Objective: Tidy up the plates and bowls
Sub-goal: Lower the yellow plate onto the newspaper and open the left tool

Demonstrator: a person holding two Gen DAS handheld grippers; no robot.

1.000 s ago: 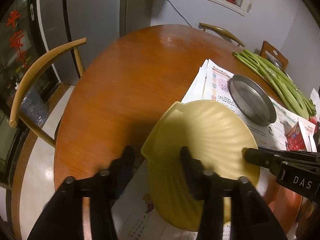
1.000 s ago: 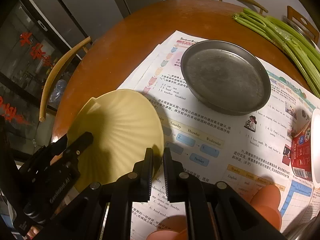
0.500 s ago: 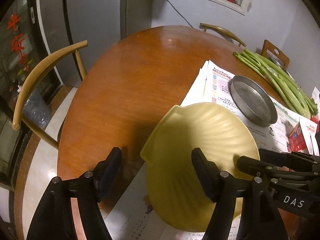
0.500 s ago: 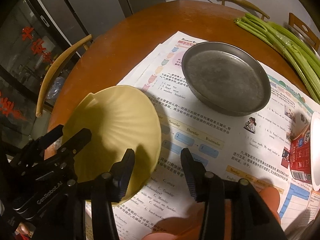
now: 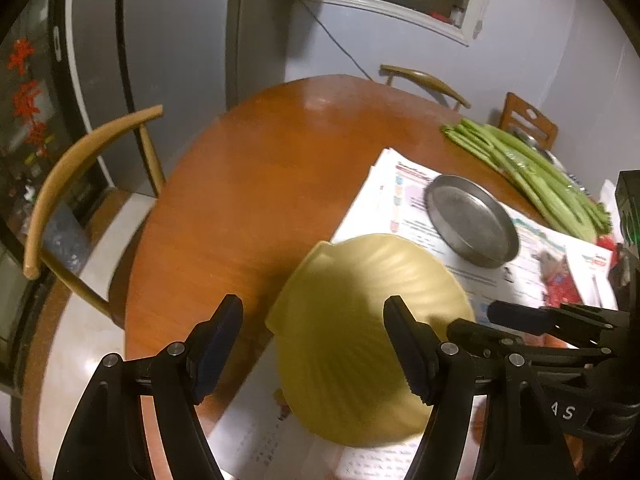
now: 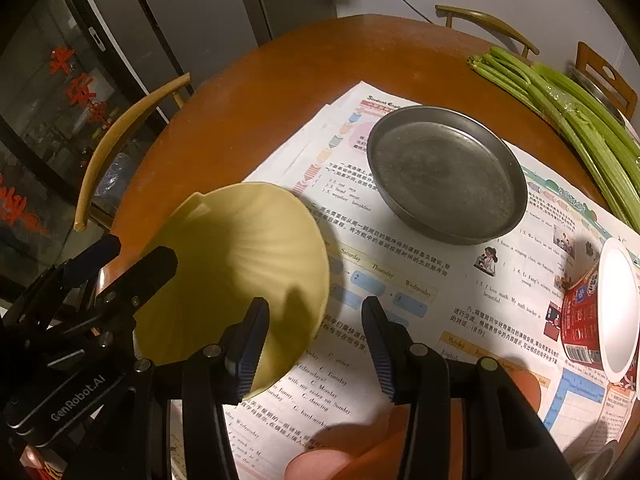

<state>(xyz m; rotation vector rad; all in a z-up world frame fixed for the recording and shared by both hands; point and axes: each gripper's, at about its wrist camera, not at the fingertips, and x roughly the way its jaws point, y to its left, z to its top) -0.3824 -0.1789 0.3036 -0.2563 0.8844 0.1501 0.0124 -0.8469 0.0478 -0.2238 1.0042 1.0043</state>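
We find the left gripper (image 5: 312,338) wide open and the right gripper (image 6: 316,338) half open, neither gripping. The yellow shell plate (image 6: 240,264) rests on newspaper (image 6: 460,280) near the table's (image 5: 248,184) near-left edge.

This is the dining corner of a home. A round wooden table (image 5: 256,184) fills the middle, with curved-back wooden chairs (image 5: 72,184) pulled up at its left and far sides. Printed school worksheets (image 6: 420,280) are spread over the near right half as a table cover, and on them sit a yellow shell-shaped plate (image 6: 240,264) and a metal dish (image 6: 444,176). A bunch of celery (image 6: 568,104) lies at the far right, with an instant-noodle cup (image 6: 600,312) near it. At the left a tall grey fridge (image 5: 176,40) stands by a glass door with red paper cuttings (image 6: 76,80).
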